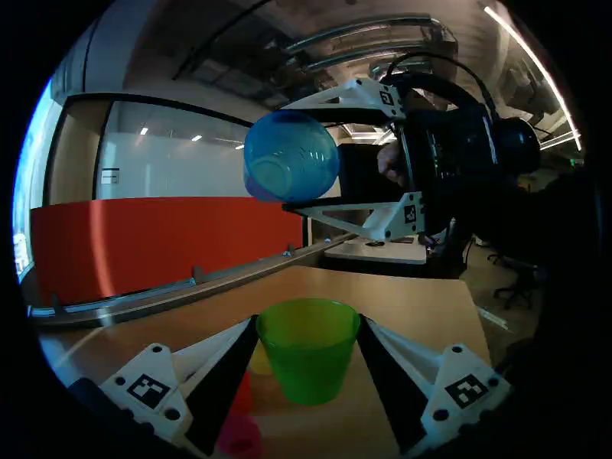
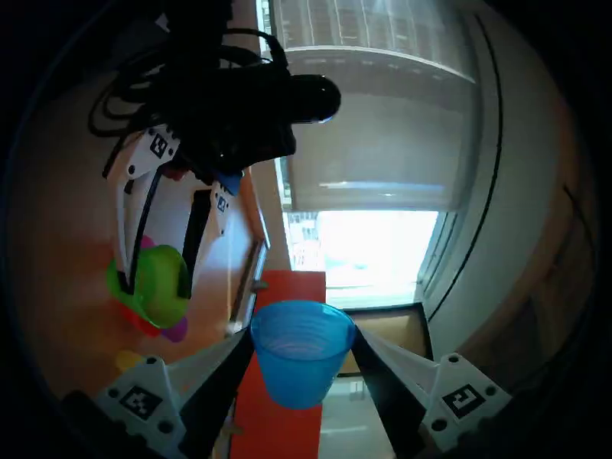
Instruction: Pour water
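Note:
A green cup (image 1: 309, 359) stands upright between the fingers of my left gripper (image 1: 308, 336), which is shut on it just above the wooden table (image 1: 428, 306). Above it hangs a blue translucent cup (image 1: 291, 157), tipped on its side with its base towards this camera. My right gripper (image 1: 289, 159) is shut on it. In the right gripper view the blue cup (image 2: 301, 359) sits in my right gripper (image 2: 302, 344). Farther off there, my left gripper (image 2: 158, 291) holds the green cup (image 2: 161, 284). I see no water.
Small yellow (image 1: 260, 359), red (image 1: 243, 394) and pink (image 1: 239, 440) cups sit on the table behind the green cup. A red partition (image 1: 168, 237) with a metal rail (image 1: 191, 283) runs along the table's far edge. A hand (image 1: 392, 162) holds the right gripper.

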